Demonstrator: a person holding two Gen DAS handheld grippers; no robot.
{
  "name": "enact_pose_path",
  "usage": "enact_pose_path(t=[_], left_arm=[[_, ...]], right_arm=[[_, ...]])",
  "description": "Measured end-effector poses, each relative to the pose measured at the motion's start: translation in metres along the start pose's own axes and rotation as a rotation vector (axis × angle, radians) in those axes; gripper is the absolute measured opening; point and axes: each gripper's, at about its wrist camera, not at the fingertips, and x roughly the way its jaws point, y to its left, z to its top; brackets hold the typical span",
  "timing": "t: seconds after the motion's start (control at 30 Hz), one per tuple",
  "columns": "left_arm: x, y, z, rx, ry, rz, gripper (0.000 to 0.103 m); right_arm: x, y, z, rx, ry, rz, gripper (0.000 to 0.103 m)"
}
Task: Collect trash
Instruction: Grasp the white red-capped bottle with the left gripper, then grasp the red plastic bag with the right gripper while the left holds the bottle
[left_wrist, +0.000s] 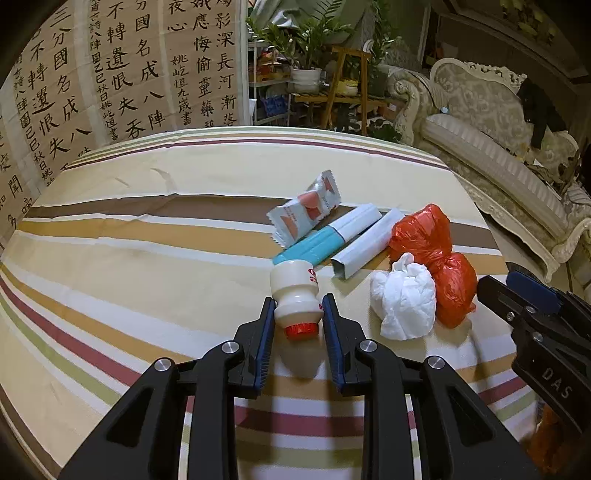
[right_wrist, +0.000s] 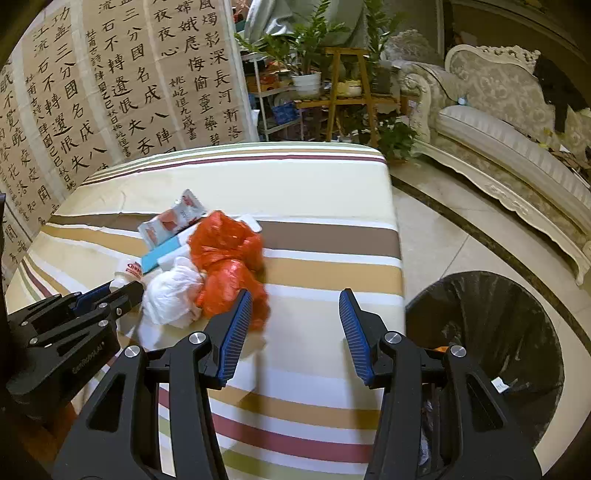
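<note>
We are gripping the bottle (left_wrist: 297, 299) with our left gripper (left_wrist: 298, 308), its pads pressing the waist, the bottle lying on the striped table (left_wrist: 147, 221) beside the boxes (left_wrist: 332, 240), tissue (left_wrist: 402, 295) and red bags (left_wrist: 436, 254). Our right gripper (right_wrist: 295, 314) is hovering with jaws apart and empty, near the bin (right_wrist: 491, 332).

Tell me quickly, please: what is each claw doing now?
Left claw: closed on the small white bottle.
Right claw: open, holding nothing.
</note>
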Motion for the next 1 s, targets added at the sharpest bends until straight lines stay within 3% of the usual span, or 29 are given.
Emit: enact_pose_path(t=[0.5,0.9,0.93,1.0], left_arm=[[-0.008,0.035,-0.006,-0.046,-0.017,0.052,0.027],[-0.012,0.048,-0.011,-0.065,-0.025,0.074,0.027],[-0.011,0.049,-0.011,-0.066,-0.024,0.073,0.027],[-0.011,0.049,-0.012,-0.069,-0.024,0.071,0.027]], right_arm=[[-0.003,0.021,0.01,-0.016,-0.015,0.028,0.048],[0.023,0.041,0.016,-0.05,0.053,0.036,0.047],[0.024,0.041,0.015,-0.051,0.057,0.036,0.046],[0.025,0.042,0.014,-0.053,0.063,0.039,0.032]])
